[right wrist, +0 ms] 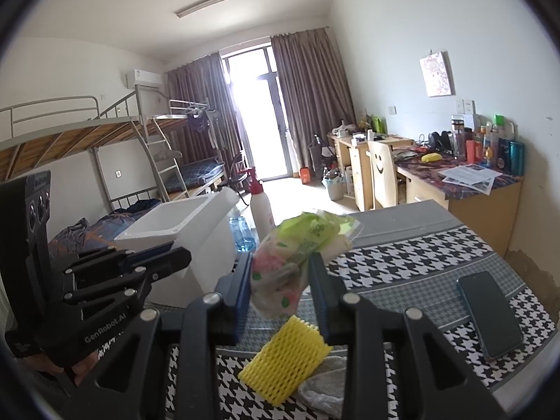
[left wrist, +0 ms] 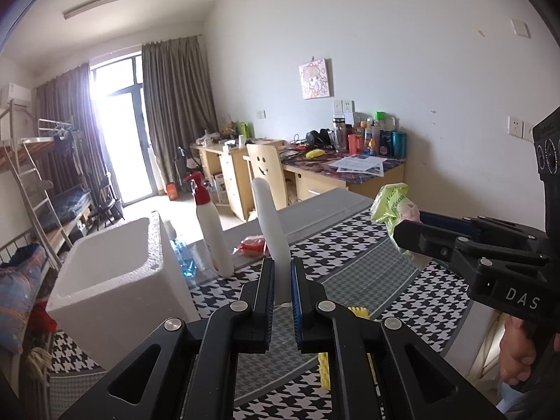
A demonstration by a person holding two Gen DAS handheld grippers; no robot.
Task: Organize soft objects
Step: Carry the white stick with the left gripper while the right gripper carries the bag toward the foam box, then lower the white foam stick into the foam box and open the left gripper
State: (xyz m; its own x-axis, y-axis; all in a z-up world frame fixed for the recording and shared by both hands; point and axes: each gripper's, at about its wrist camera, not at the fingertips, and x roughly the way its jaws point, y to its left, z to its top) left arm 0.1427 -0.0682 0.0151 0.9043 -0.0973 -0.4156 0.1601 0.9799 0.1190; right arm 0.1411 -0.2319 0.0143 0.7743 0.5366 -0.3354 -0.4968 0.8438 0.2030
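Left gripper [left wrist: 280, 280] clamped a white foam strip [left wrist: 269, 217], right gripper [right wrist: 280, 280] pinched a crinkly packet [right wrist: 297, 245], both lifted, likely bound for the foam box [right wrist: 182, 224] at left

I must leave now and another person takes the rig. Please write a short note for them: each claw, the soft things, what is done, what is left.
Left claw: shut on a white foam strip, held upright.
Right claw: shut on a green and pink plastic packet, lifted above the table.
White foam box: no soft thing visible inside.
Still on the checked tablecloth: yellow foam net, grey cloth.
Left: probably both held items, then those two.
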